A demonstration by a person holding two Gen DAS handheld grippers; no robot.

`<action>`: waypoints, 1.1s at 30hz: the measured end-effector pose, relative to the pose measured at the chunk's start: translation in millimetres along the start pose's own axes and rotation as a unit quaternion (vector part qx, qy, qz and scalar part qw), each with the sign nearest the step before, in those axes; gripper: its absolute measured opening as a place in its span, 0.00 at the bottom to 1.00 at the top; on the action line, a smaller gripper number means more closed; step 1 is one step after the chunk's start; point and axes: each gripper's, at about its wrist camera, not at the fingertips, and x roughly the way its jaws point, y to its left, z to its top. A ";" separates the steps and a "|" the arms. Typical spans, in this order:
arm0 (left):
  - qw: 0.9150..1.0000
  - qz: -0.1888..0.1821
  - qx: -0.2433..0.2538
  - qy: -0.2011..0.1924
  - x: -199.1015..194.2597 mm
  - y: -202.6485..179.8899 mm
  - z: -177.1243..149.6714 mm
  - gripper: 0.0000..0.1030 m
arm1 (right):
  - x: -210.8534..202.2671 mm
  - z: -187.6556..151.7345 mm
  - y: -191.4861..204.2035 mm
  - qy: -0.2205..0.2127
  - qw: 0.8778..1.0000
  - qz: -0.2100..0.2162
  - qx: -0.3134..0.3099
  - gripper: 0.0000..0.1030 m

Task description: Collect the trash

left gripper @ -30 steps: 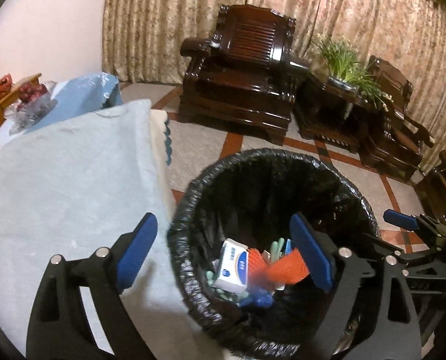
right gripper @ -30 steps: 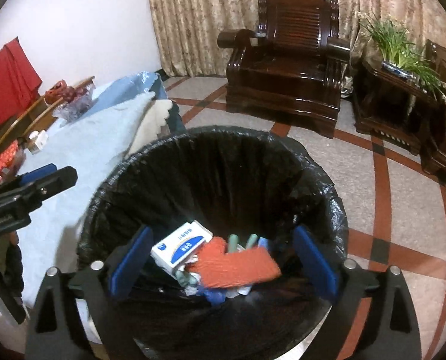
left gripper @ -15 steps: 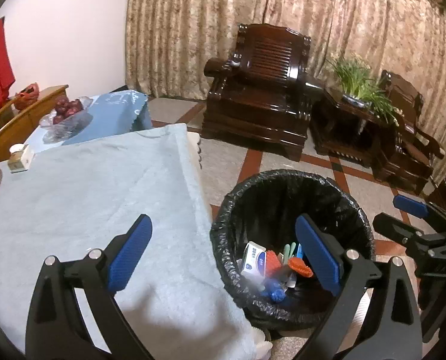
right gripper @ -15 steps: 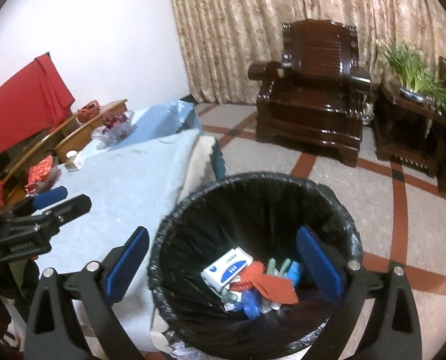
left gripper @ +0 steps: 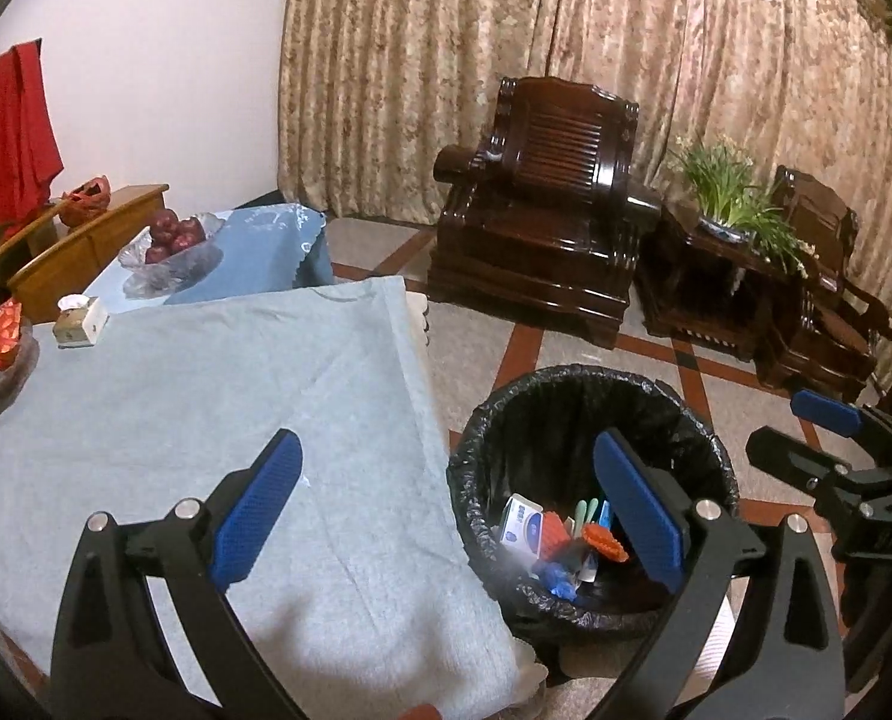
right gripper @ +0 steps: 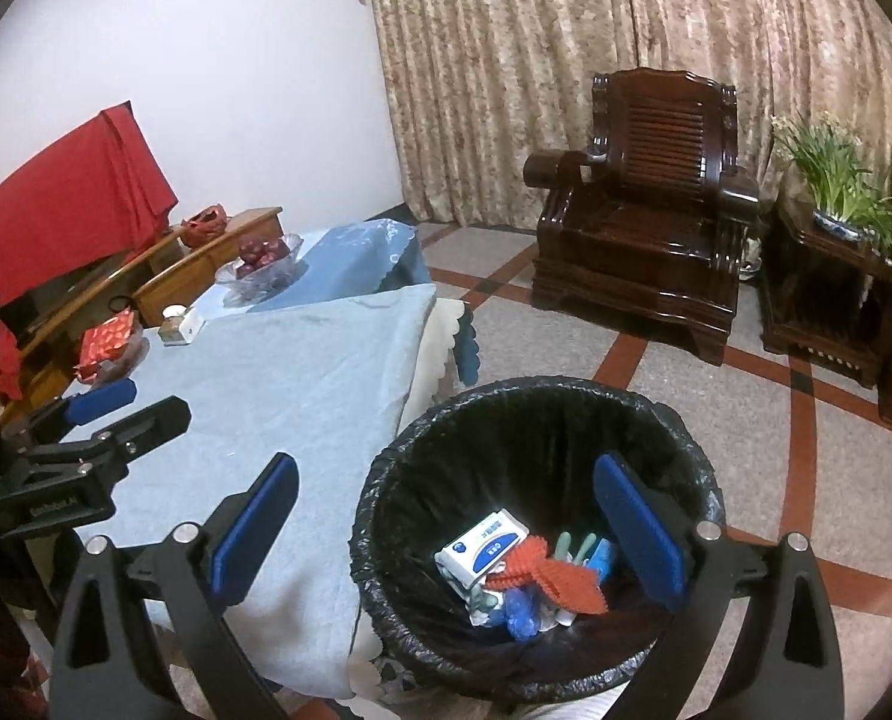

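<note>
Left tongs [left gripper: 446,510]: released, empty | right tongs [right gripper: 446,516]: released, empty | trash [right gripper: 520,564]: lying inside bin [right gripper: 386,480] beside counter [left gripper: 206,396] | step: scan counter for leftovers; approach low, tongs spread, avoid snagging cloth.

Home living room, carved dark wooden armchair [left gripper: 541,210] ahead of the claw, patterned curtains [left gripper: 565,60], potted plant [left gripper: 727,192], fruit bowl [left gripper: 170,240] on cloth-covered desk [left gripper: 176,396]

dim warm indoor light | sharp centre | fisheye-warped edges, possibly vignetted
</note>
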 end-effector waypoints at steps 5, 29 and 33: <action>1.000 0.005 0.002 -0.008 -10.3 -2.3 -0.4 0.92 | -3.8 0.7 6.2 0.003 1.000 -0.002 -0.003 0.94; 1.000 0.017 0.000 -0.021 -24.6 2.2 -3.4 0.92 | -7.6 -1.1 21.1 0.004 1.000 -0.011 -0.013 0.94; 1.000 0.017 -0.001 -0.021 -24.5 1.6 -3.6 0.92 | -7.7 -1.2 22.1 0.005 1.000 -0.011 -0.014 0.94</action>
